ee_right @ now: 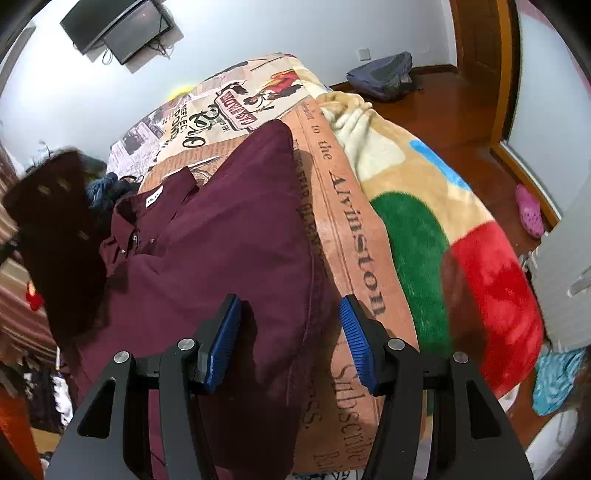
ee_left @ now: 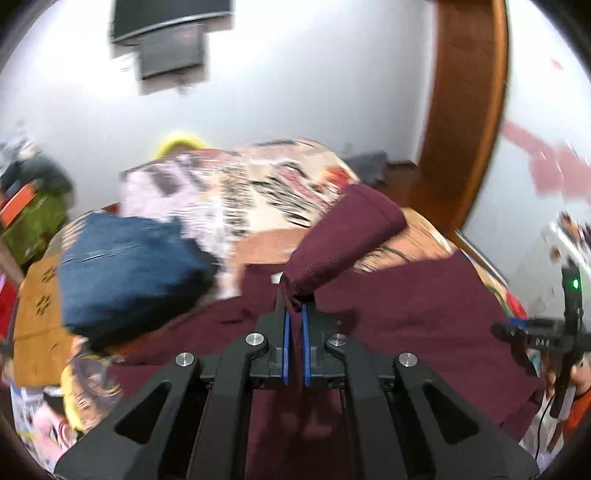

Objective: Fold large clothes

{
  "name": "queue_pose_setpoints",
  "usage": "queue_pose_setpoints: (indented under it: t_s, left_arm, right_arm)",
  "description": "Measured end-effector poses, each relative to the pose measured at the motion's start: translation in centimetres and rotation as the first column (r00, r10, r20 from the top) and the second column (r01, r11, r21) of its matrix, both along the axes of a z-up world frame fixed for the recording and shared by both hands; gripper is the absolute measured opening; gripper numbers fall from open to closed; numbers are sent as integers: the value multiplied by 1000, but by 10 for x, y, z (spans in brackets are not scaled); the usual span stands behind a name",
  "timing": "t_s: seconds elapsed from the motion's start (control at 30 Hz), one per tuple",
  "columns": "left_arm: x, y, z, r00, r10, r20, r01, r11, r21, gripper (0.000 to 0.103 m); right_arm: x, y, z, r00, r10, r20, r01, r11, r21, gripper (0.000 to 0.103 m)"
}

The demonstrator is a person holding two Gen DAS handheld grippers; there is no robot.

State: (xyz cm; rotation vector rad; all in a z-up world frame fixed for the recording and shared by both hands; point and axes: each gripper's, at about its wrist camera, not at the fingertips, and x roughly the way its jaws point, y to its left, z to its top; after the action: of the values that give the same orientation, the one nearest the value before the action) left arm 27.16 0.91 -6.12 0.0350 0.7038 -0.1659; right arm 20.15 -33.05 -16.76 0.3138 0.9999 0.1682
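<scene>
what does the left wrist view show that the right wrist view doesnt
Only the left wrist view shows the left gripper shut on the maroon shirt's sleeve, and a blue denim garment lying beside the shirt. Only the right wrist view shows the open right gripper above the shirt's edge, the shirt collar, a backpack and a pink shoe on the floor. Both show the maroon shirt, the printed bedspread and the wall-mounted screen.

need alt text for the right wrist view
The open right gripper hovers over a maroon shirt spread collar-up on a bed with a newspaper-print cover. A fleece blanket in cream, green and red lies to the right, near a pink shoe on the wooden floor.
</scene>
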Motion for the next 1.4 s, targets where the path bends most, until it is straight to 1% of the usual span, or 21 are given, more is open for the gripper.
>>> queue_pose_setpoints:
  t_s: [0.07,0.17,0.23,0.3,0.4,0.5,0.57,0.7,0.73,0.77,0.8,0.83,0.87,0.9,0.93,0.97,1.07,1.13,1.23,1.3,1.4]
  left_arm:
    - [-8,34,3,997,70,7,-70,997,-19,5]
    - [-18,74,-5,987,159,-10,-160,987,-30,5]
    - [-27,100,-17,975,220,-31,-221,975,-29,5]
    - [-35,118,-31,959,279,-54,-279,960,0,5]
    - [-45,142,-61,936,330,-119,-330,944,20,5]
    - [-55,159,-95,918,338,-205,-344,939,7,5]
    - [-59,167,-118,907,327,-265,-344,939,-18,5]
    - [-68,174,-163,870,262,-418,-320,945,-74,8]
    - [-72,174,-168,862,247,-442,-314,946,-83,8]
    - [-74,173,-175,854,231,-466,-307,947,-93,12]
    - [-75,173,-180,845,227,-485,-304,949,-85,24]
    - [-76,171,-182,837,241,-492,-307,950,-57,34]
    - [-77,170,-183,830,270,-488,-314,949,-11,53]
    - [-79,170,-182,830,297,-473,-320,947,32,62]
    - [-81,171,-178,835,303,-460,-317,947,48,63]
    - [-82,172,-175,838,299,-457,-313,949,47,63]
    - [-84,183,-159,852,299,-429,-325,946,14,63]
    - [-80,190,-146,861,312,-401,-338,941,7,64]
    - [-66,200,-134,872,319,-371,-349,937,-14,66]
    - [-53,207,-131,877,304,-372,-342,939,-37,68]
    - [-27,218,-142,874,280,-398,-331,942,-64,69]
  right_arm:
    - [1,0,0,1000,3,-1,-3,1000,-8,52]
    - [3,4,-2,1000,-1,-4,1,1000,-23,52]
    - [3,5,-3,1000,-3,-2,3,999,-33,52]
    - [3,5,-3,1000,-6,-4,6,999,-36,52]
    - [3,4,-3,1000,-11,-10,11,999,-39,52]
    - [3,6,-2,1000,-12,-10,12,999,-53,52]
    - [2,8,-1,1000,-11,-9,11,998,-64,52]
    - [2,9,-1,1000,-8,-11,8,997,-74,52]
    - [3,9,0,1000,-8,-12,7,997,-74,52]
    - [3,8,0,1000,-8,-14,7,997,-73,52]
    - [3,8,0,1000,-9,-16,7,997,-72,52]
    - [3,9,0,1000,-9,-18,7,997,-71,52]
    - [3,9,0,1000,-7,-21,6,997,-71,52]
    - [3,9,1,1000,-3,-24,1,997,-72,52]
    - [3,9,1,1000,1,-26,-2,997,-74,52]
    - [4,9,2,1000,7,-30,-9,997,-74,52]
    - [7,7,5,999,15,-39,-18,998,-65,52]
    - [11,6,8,999,18,-35,-20,998,-64,52]
    - [20,4,16,1000,22,-20,-23,998,-57,52]
    - [28,5,22,999,30,-11,-31,998,-47,52]
    - [43,8,27,998,57,-10,-57,998,-28,52]
